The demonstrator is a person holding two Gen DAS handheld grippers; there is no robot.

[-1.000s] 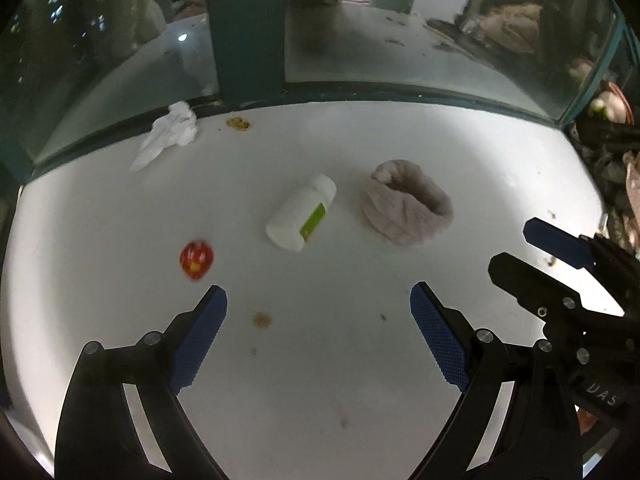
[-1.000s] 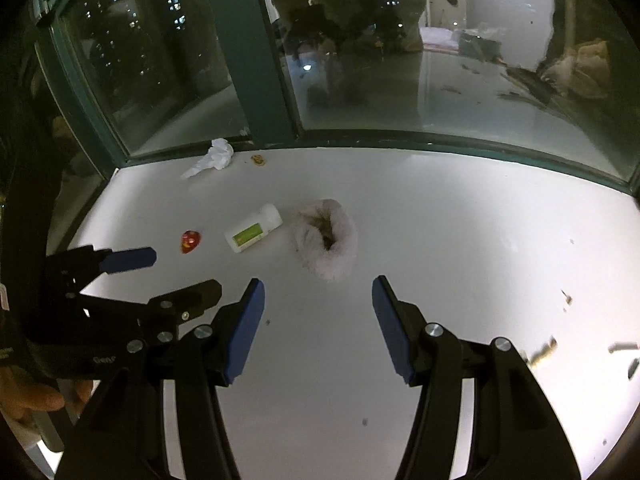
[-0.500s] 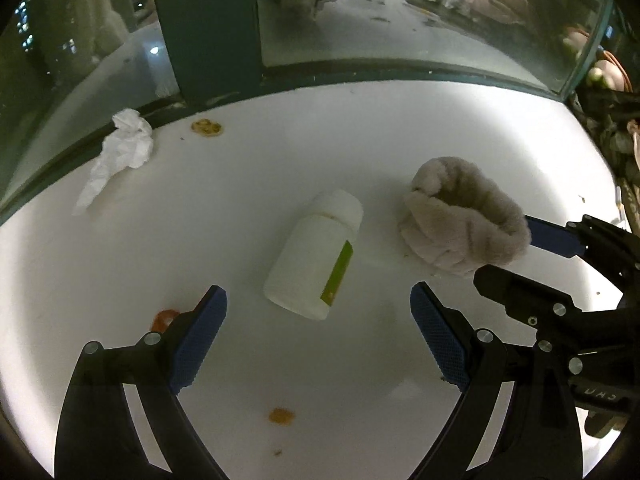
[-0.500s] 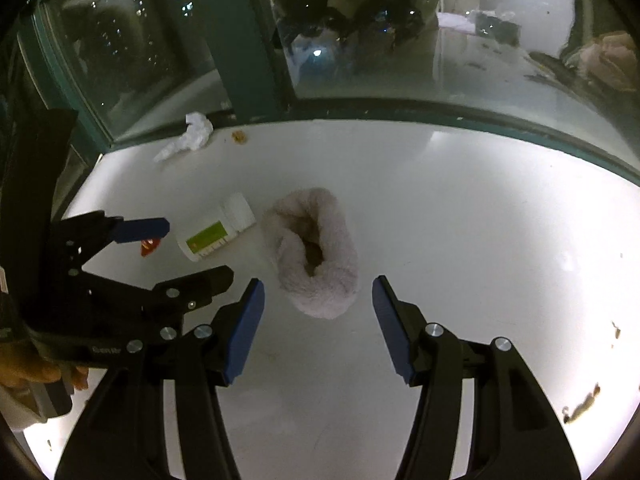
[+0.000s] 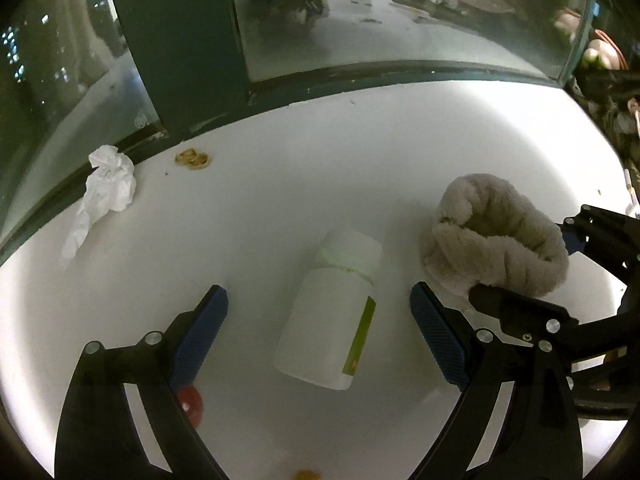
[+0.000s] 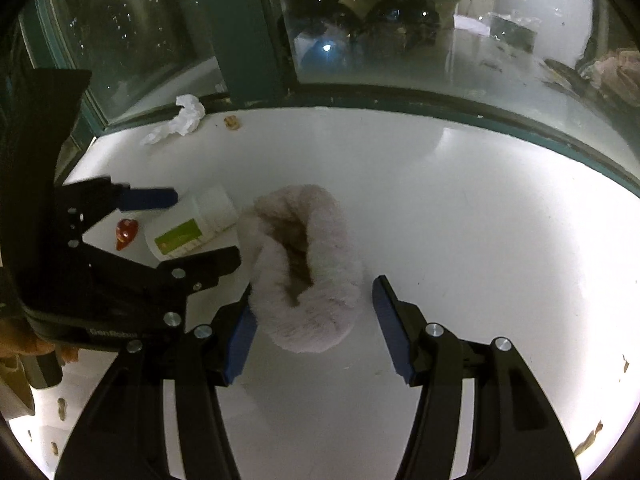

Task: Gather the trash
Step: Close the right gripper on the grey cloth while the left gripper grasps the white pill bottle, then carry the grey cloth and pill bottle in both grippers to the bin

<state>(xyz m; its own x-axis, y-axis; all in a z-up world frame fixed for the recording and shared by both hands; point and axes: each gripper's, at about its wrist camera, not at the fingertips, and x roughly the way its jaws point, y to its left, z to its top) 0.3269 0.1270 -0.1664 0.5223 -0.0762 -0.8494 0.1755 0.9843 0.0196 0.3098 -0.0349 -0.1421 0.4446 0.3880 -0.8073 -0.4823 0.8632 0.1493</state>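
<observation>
A white plastic bottle (image 5: 332, 312) with a green label lies on its side on the white table (image 5: 360, 152). My left gripper (image 5: 320, 312) is open and straddles the bottle without touching it. To the bottle's right sits a fluffy pale cloth ring (image 5: 496, 240). In the right wrist view my right gripper (image 6: 312, 316) is open around the near end of that cloth ring (image 6: 308, 264); its left pad is at the fluff, its right pad stands apart. The bottle (image 6: 192, 228) and my left gripper (image 6: 192, 232) show at that view's left.
A crumpled white tissue (image 5: 106, 188) and a small brown scrap (image 5: 193, 158) lie by the dark window frame (image 5: 184, 60) at the back. A small red object (image 5: 191, 400) sits under my left finger. Brown crumbs (image 6: 588, 444) dot the table's right side.
Both grippers have come down and forward. The bottle now lies between my left fingers and the cloth ring between my right fingers. Neither gripper's opening has changed.
</observation>
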